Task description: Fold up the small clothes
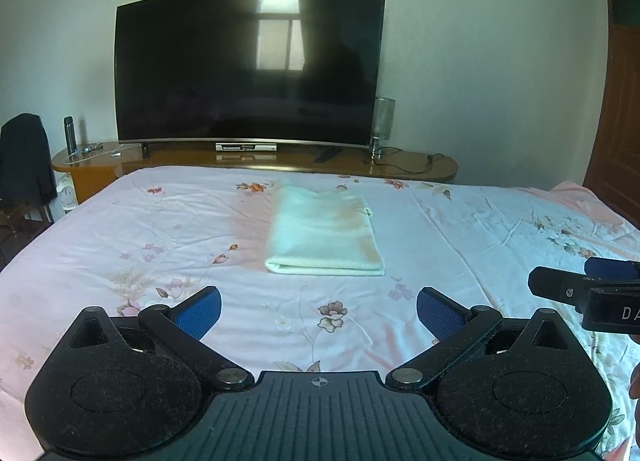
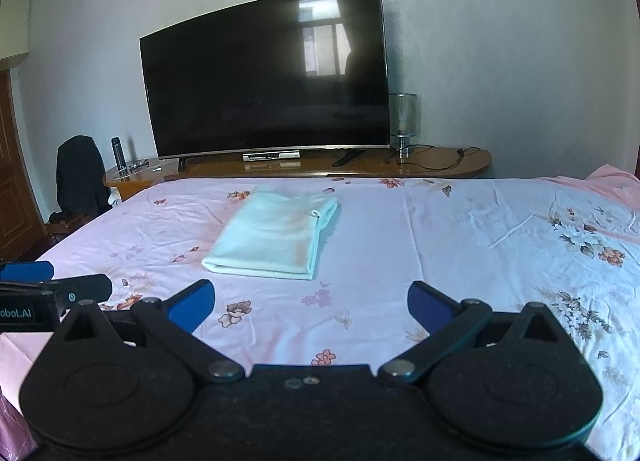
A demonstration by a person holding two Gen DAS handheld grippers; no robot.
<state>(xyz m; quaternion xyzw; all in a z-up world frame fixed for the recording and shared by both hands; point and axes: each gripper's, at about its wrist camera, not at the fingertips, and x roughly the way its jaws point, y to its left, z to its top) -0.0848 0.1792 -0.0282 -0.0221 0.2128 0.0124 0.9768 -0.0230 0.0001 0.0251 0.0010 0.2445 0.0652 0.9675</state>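
Note:
A pale, whitish cloth [image 1: 323, 233] lies folded into a neat rectangle on the bed, ahead of both grippers; it also shows in the right wrist view [image 2: 276, 235]. My left gripper [image 1: 319, 307] is open and empty, its blue pads spread wide, held above the sheet short of the cloth. My right gripper [image 2: 311, 301] is open and empty too, short of the cloth and to its right. The right gripper's tip shows at the right edge of the left wrist view [image 1: 580, 291], and the left gripper's tip shows at the left edge of the right wrist view [image 2: 56, 287].
The bed has a pink floral sheet [image 1: 160, 229]. Beyond its far edge a wooden stand [image 1: 400, 165] carries a large dark TV [image 1: 250, 69], a set-top box, a remote, a lamp [image 1: 383, 121] and a bottle [image 1: 70, 133]. A chair with dark clothing [image 1: 24, 157] stands at left.

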